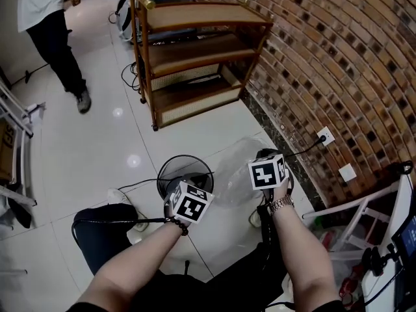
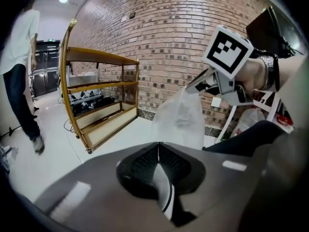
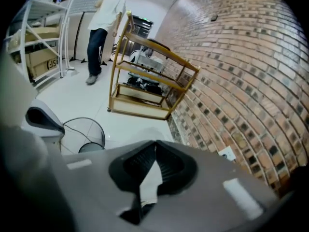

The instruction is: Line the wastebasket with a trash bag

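Both hand-held grippers are clenched on the bag. The left hand-held gripper [image 2: 158, 149] pinches a strip of film between its closed jaws, and the right hand-held gripper [image 3: 155, 147] does the same higher up. The bag [image 1: 235, 169] hangs in the air between them, thin and see-through, just right of the basket [image 1: 185, 174]. The basket stands upright and unlined on the floor [image 1: 97, 148], not far from the brick wall [image 1: 338, 64].

The step in hand looks like opening the bag's mouth. To do it well, keep both grips firm and draw them apart gently, so the film spreads without tearing. Then carry the mouth over the basket before lowering it. A cable [image 1: 138, 185] runs by the basket's rim and could snag the film.
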The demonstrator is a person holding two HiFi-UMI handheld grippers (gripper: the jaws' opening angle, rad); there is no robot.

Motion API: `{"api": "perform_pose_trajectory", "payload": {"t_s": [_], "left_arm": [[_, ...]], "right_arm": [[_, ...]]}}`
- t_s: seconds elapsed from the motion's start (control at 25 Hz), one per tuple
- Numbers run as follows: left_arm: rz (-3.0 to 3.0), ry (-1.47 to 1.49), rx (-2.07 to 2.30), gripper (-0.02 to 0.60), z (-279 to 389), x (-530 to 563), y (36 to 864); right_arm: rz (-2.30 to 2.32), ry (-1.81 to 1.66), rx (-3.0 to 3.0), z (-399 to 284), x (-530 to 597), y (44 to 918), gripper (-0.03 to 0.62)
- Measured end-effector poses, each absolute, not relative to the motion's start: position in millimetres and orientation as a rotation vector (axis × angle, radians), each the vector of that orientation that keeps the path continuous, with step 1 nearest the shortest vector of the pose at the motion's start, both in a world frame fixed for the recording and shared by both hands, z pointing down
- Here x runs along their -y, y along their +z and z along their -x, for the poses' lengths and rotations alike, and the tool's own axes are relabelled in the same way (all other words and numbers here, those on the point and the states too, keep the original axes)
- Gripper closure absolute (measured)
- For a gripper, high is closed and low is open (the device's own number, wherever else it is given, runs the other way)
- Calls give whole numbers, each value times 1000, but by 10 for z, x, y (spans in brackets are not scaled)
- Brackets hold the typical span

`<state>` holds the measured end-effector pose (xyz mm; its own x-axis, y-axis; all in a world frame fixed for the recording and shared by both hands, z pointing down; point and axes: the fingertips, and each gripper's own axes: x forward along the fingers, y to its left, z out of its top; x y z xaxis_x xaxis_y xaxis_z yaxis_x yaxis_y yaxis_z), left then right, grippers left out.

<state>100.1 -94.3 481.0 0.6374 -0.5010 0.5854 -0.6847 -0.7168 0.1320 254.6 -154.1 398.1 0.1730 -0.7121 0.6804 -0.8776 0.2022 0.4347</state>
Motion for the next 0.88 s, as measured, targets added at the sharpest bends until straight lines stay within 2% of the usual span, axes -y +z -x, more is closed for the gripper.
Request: {"api": "perform_pose_trajectory", "payload": {"t_s": [0.2,0.52,0.88], "left_arm": [[-2498,714,903,552,-992,806,4740],[-2447,664,859,419,-969,518,4676],[-2308,555,859,346,-911,307,4814]], "right_arm": [[-1571,164,1624,-2407,1558,3534,591],[-1597,104,1699,-2098,1518,2965,591],[-1593,118,1798,-1721,1450,2554,591]]}}
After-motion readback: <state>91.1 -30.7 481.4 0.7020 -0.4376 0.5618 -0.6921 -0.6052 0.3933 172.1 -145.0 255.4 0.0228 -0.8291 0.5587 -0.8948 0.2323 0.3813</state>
